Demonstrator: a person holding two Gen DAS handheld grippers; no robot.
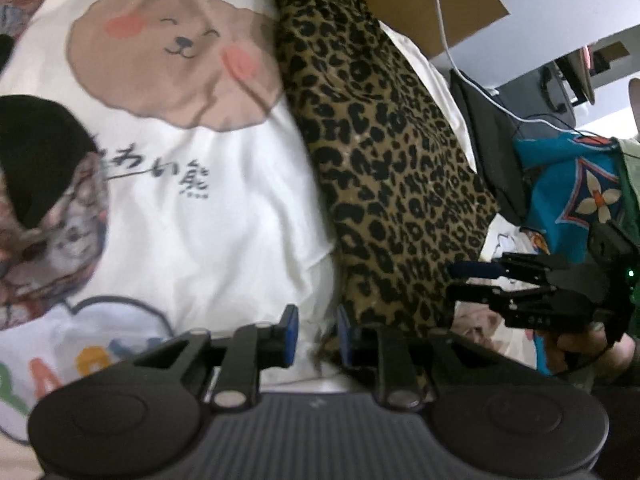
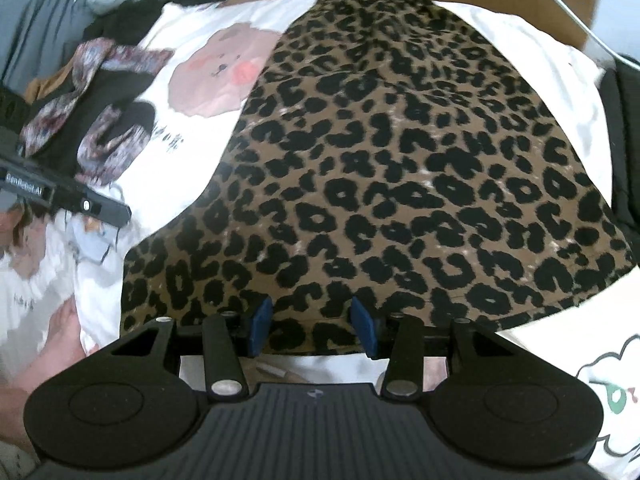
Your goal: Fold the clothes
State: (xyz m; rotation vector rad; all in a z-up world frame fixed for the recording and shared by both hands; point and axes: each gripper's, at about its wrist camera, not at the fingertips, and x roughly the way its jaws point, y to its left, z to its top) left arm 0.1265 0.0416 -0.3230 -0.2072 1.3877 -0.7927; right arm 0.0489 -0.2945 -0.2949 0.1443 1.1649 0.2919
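The leopard-print garment (image 2: 400, 184) lies spread over a white sheet with a bear print (image 1: 176, 64), and its near hem is at the bottom of the right wrist view. The right tool (image 2: 312, 326) points down at this hem; its blue pads stand apart, with the hem between them, and they do not press the cloth. In the left wrist view the same garment looks like a long narrow band running from the top to the lower middle. The left tool (image 1: 316, 334) is at the garment's lower corner, where it meets the white sheet; its pads are close but a small gap shows, and whether they pinch the cloth I cannot tell. A black and floral cloth (image 2: 100, 120) lies on the left of the sheet, and brown cardboard (image 1: 424, 4) stands behind.
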